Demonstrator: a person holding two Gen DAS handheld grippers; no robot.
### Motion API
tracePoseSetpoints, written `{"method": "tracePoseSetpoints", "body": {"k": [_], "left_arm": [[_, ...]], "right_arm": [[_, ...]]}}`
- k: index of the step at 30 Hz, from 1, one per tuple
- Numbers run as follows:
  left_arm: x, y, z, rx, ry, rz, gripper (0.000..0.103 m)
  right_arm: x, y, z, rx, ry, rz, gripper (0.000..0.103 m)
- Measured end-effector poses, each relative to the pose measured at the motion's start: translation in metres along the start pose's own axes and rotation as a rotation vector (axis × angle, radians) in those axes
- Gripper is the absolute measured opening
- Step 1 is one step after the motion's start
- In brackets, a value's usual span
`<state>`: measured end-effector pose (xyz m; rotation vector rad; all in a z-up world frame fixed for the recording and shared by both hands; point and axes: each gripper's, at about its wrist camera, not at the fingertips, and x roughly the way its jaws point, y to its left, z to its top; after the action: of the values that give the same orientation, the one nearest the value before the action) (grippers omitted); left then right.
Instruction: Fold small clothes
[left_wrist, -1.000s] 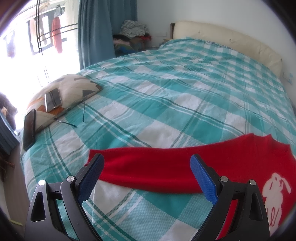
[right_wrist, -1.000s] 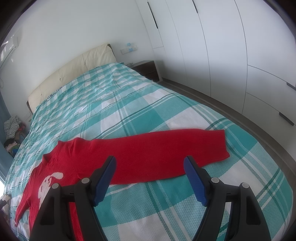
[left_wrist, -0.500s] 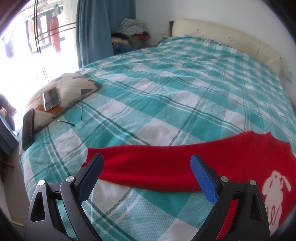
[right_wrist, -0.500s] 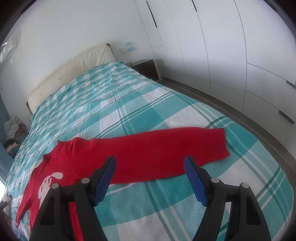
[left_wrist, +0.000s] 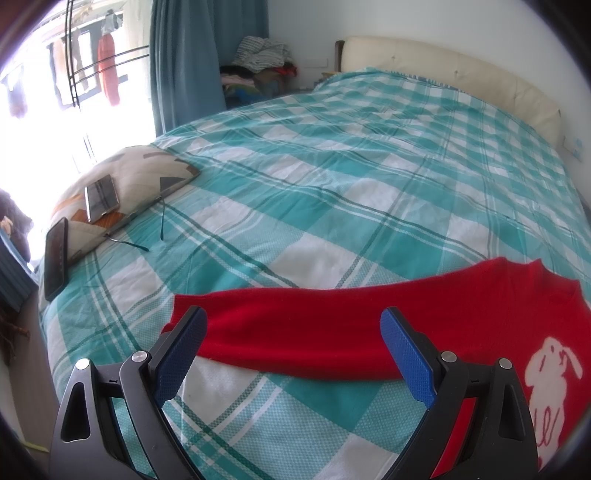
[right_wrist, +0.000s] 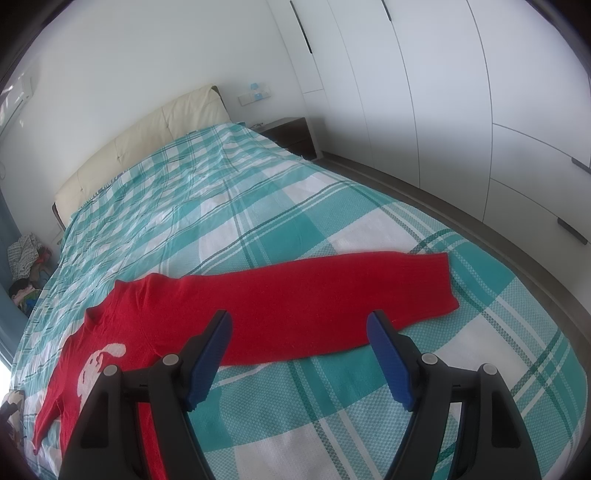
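A small red sweater with a white rabbit on the chest lies flat on the teal plaid bed, sleeves spread out to both sides. My left gripper is open and empty, hovering just in front of the left sleeve. In the right wrist view the sweater stretches across the bed, its right sleeve ending in a cuff at the right. My right gripper is open and empty, just in front of that sleeve.
A patterned pillow with a phone on it lies at the bed's left edge, with a second dark phone beside it. A cream headboard is at the far end. White wardrobes line the right side.
Both grippers stay open and nearly still. The views have shifted only slightly, with the sleeves sitting a little lower toward the fingers.
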<state>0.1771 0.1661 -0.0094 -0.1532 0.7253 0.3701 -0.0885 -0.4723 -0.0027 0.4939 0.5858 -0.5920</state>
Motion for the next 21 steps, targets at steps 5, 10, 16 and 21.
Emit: {"method": "tracePoseSetpoints", "body": {"k": [5,10,16,21], "left_arm": [[0.0008,-0.0014,0.0004,0.002,0.000,0.000,0.096],[0.0022,-0.0042,0.0017,0.003,0.001,0.001,0.096],[0.0031,-0.0059,0.0024,0.004,0.001,0.002,0.096],[0.0032,-0.0053,0.0019,0.006,0.002,0.003,0.096]], "right_arm": [[0.0002,-0.0007,0.0005,0.002,0.001,0.000,0.075],[0.0003,-0.0005,0.0004,0.001,0.001,0.001,0.075],[0.0009,-0.0002,0.0001,0.002,0.001,0.000,0.075],[0.0008,0.0004,-0.0002,0.002,0.002,0.001,0.075]]}}
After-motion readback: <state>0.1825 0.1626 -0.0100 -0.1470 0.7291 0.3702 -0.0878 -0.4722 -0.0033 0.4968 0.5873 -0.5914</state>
